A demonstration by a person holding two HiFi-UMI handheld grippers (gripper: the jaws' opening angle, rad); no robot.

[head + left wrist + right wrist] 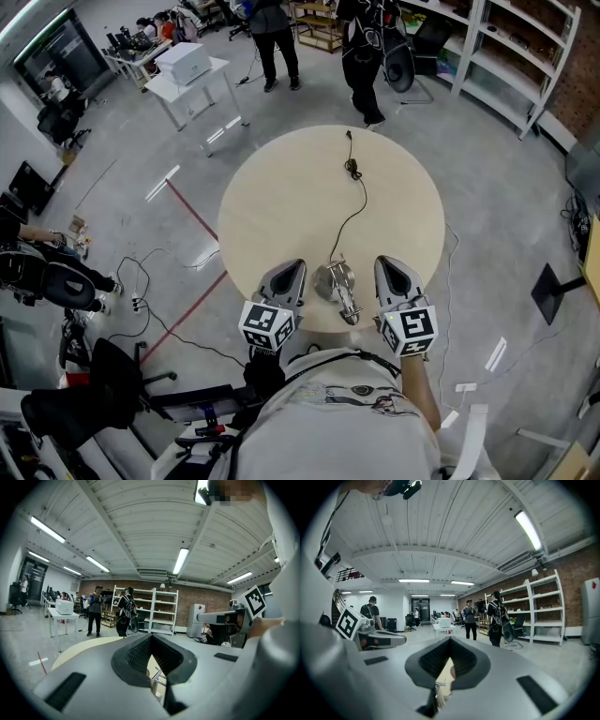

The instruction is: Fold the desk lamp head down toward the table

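Observation:
A chrome desk lamp [337,289] sits at the near edge of the round pale table [281,202], its head and arm low over the top. Its black cord [354,202] runs away across the table. My left gripper [289,272] hangs just left of the lamp and my right gripper [392,268] just right of it, neither touching it. Both have their jaws together with nothing held. In the left gripper view a bit of the lamp [158,676] shows through the gap behind the gripper's [151,636] tips. The right gripper view shows the lamp [438,685] the same way below that gripper's [450,640] tips.
Two people [272,42] stand beyond the table's far side. A white side table with a printer [184,64] is at the back left, shelving [525,56] at the back right. Cables [155,309] and a red tape line [192,211] lie on the floor at left.

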